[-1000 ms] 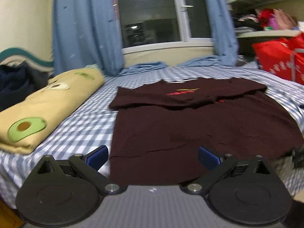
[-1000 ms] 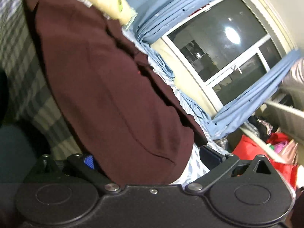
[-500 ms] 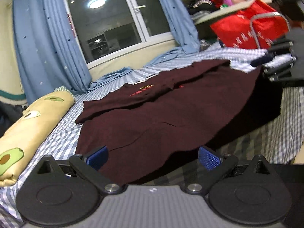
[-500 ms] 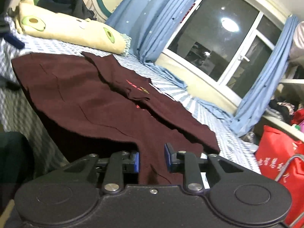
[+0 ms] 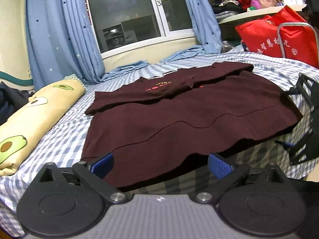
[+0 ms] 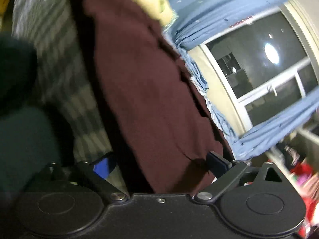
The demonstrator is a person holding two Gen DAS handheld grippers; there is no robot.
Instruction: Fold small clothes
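A checked bed (image 5: 59,139) fills the room below a dark window (image 5: 129,16) hung with blue curtains (image 5: 59,39). The maroon shirt (image 5: 179,119) lies flat across it, its near hem draped over the bed's edge. An avocado-print bolster (image 5: 39,115) lies well to its left, a red bag (image 5: 269,37) behind. The left gripper (image 5: 160,164) stands wide apart at the hem, gripping nothing. The right gripper (image 6: 159,163), jaws just opened wide, straddles the hem, pads apart from the cloth; its view is tilted and blurred.

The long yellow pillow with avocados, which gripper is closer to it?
Left. The left gripper sits nearer the yellow avocado pillow; the right gripper is across the maroon shirt.
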